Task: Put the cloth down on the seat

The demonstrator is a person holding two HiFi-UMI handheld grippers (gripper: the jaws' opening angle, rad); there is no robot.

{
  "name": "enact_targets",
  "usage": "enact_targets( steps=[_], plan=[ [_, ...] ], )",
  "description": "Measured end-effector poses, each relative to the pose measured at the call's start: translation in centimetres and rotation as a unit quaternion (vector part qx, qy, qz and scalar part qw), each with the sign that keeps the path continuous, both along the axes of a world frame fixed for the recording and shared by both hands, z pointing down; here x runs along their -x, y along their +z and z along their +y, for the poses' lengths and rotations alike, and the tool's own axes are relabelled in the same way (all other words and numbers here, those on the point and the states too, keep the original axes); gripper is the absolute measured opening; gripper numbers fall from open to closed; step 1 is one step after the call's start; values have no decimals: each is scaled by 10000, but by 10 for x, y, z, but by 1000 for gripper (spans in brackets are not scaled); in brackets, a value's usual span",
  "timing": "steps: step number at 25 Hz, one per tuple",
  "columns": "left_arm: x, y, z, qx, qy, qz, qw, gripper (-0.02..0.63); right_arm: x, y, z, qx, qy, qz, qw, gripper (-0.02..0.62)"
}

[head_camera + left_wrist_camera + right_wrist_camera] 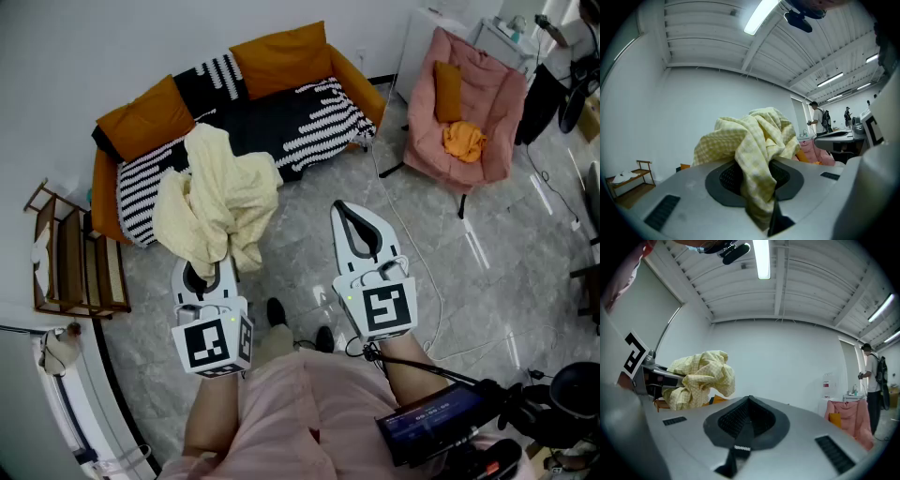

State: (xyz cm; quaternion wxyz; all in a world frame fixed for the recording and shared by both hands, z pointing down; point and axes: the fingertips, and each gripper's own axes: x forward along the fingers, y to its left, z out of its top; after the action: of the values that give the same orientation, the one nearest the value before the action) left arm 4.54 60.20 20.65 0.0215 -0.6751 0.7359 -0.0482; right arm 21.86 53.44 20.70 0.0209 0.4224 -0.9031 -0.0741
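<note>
A pale yellow checked cloth [216,197] hangs bunched in the air in front of the sofa. My left gripper [202,266] is shut on it, and the cloth covers its fingertips. In the left gripper view the cloth [754,140] is pinched between the closed jaws and bulges above them. The orange sofa [281,58], with a black-and-white striped blanket on its seat [281,117], stands beyond the cloth. My right gripper [350,214] is shut and holds nothing, to the right of the cloth and apart from it. The right gripper view shows the cloth [701,376] at its left.
A pink chair [487,89] with an orange cloth [463,141] on it stands at the back right. A wooden rack [75,262] is against the left wall. White cables [441,291] run over the grey floor. A person [873,376] stands far off.
</note>
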Motion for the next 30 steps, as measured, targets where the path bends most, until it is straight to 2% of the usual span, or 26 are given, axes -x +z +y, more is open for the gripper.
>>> enact_targets(
  steps=[4, 15, 17, 22, 30],
  plan=[
    [1, 2, 0, 4, -31, 33, 10000, 97, -3, -1, 0, 71, -48, -205, 9998, 0],
    [9, 18, -13, 91, -152, 96, 9998, 97, -12, 19, -22, 355, 187, 4, 9992, 0],
    [19, 21, -28, 118, -184, 139, 9997, 97, -2, 24, -39, 277, 96, -31, 9996, 1],
    [59, 32, -70, 211, -268, 273, 9990, 97, 35, 39, -84, 438, 68, 70, 9990, 0],
    [139, 43, -157, 272, -272, 242, 9990, 97, 118, 39, -179, 420, 46, 187, 9989, 0]
  ],
)
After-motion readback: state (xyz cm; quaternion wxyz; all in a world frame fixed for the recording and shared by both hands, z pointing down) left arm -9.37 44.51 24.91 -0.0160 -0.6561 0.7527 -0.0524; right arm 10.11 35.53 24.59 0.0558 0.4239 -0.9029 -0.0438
